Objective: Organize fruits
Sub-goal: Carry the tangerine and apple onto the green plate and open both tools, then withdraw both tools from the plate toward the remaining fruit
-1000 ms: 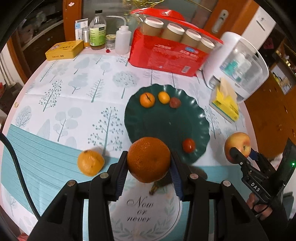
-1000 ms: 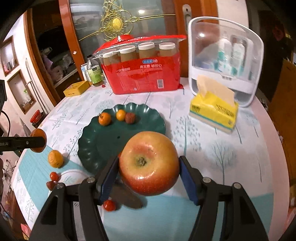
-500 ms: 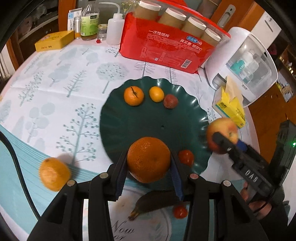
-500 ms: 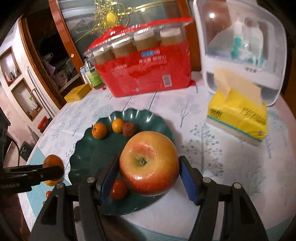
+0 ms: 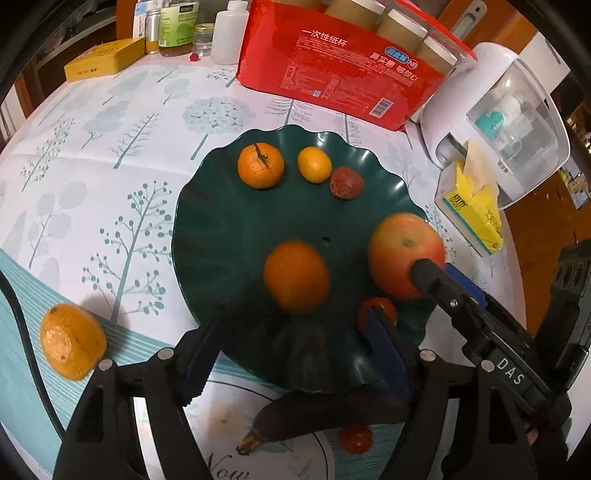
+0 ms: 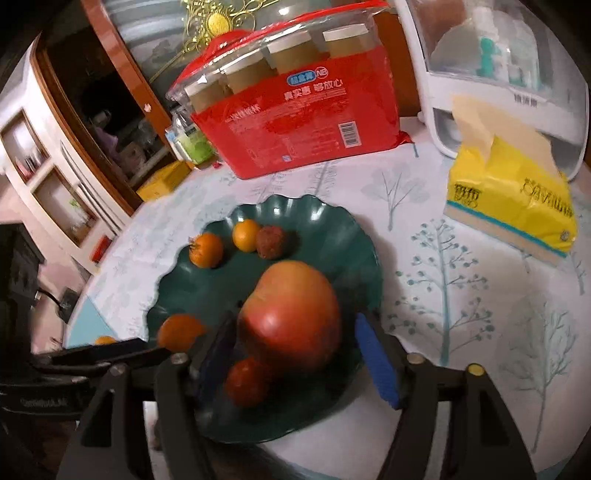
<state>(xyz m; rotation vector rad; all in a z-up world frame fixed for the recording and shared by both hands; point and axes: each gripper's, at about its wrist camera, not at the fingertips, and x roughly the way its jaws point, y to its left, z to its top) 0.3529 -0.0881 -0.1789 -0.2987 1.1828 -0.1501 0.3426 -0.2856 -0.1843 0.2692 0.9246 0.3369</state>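
Observation:
A dark green scalloped plate (image 5: 221, 221) (image 6: 332, 225) holds a tangerine (image 5: 260, 165), a small orange fruit (image 5: 314, 164), a dark red fruit (image 5: 346, 182) and a cherry tomato (image 5: 384, 306). My left gripper (image 5: 295, 339) is open; the big orange (image 5: 296, 275) lies on the plate just ahead of its fingers. My right gripper (image 6: 295, 350) is open around the red apple (image 6: 291, 314), which rests on the plate; it also shows in the left wrist view (image 5: 402, 254).
A loose orange (image 5: 72, 341), a dark banana (image 5: 325, 413) and a small tomato (image 5: 355, 439) lie on the tablecloth in front of the plate. A red cup pack (image 5: 340, 70), white dispenser (image 5: 498, 118), yellow tissue pack (image 6: 513, 206) and bottles (image 5: 177, 26) stand behind.
Both grippers moved forward over the plate and opened. The orange left my left gripper and the apple left my right gripper; both now sit on the plate.

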